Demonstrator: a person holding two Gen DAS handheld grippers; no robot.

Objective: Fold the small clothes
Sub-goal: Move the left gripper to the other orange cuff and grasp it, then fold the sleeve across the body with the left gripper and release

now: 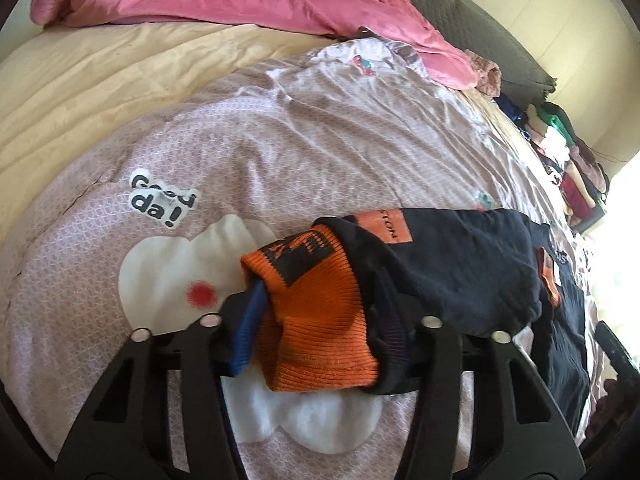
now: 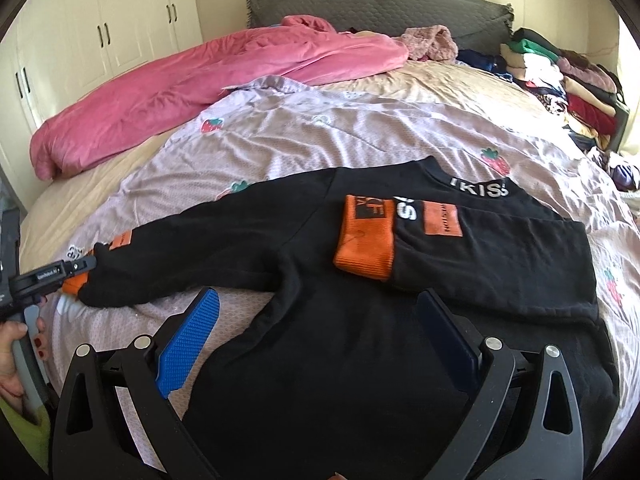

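Observation:
A black sweatshirt (image 2: 320, 360) with orange cuffs lies flat on the lilac quilt (image 2: 360, 136). One sleeve is folded across its chest, its orange cuff (image 2: 364, 240) near the middle. The other sleeve (image 2: 192, 256) stretches out to the left. My left gripper (image 1: 316, 304) is shut on that sleeve's orange cuff (image 1: 320, 340), the blue pad (image 1: 250, 320) pressed to its side; the far finger is hidden by black cloth. The right wrist view shows the left gripper (image 2: 86, 264) at the sleeve end. My right gripper (image 2: 320, 332) stands open over the sweatshirt's lower body, nothing between its pads.
A pink duvet (image 2: 200, 80) lies bunched at the far left of the bed. Stacked clothes (image 2: 560, 76) sit at the far right by the grey headboard (image 2: 360, 4). White wardrobe doors (image 2: 120, 20) stand behind. A hand (image 2: 16, 344) holds the left gripper's handle.

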